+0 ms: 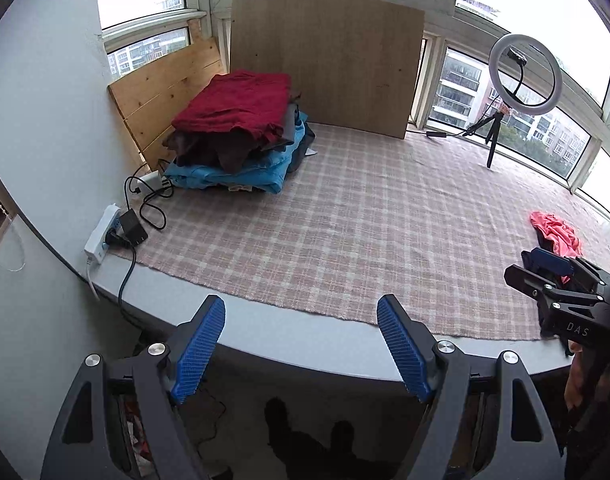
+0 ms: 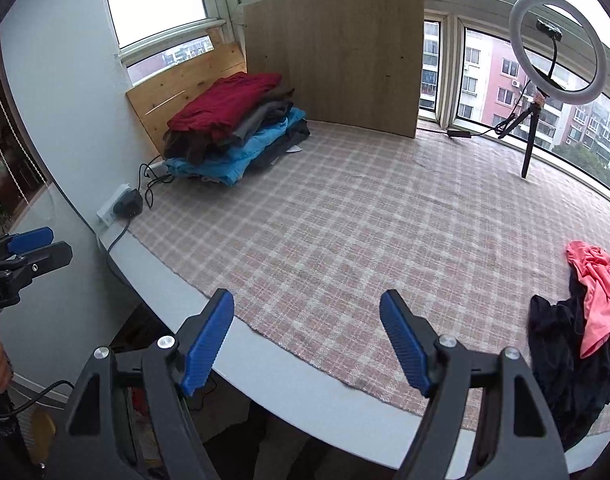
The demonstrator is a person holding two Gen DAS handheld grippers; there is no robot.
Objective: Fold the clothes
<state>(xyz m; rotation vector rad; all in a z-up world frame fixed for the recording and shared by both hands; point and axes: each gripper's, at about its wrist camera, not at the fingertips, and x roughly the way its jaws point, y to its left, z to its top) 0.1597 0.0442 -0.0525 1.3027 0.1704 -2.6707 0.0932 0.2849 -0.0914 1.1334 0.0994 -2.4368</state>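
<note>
Left tongs (image 1: 301,346) are held spread over the near edge of the worktop (image 1: 289,344), nothing between the blue pads. Right tongs (image 2: 307,344) are likewise spread and empty, at the same edge. A checked cloth (image 1: 345,220) is laid over the worktop. A stack of folded clothes (image 1: 237,136), dark red on top and blue lower down, is seen at the far left corner against wooden boards (image 1: 325,60). A crumpled pink garment (image 2: 597,292) lies on a black garment (image 2: 565,372) at the right, near the right tongs. A ring light (image 2: 557,48) stands by the window.
</note>
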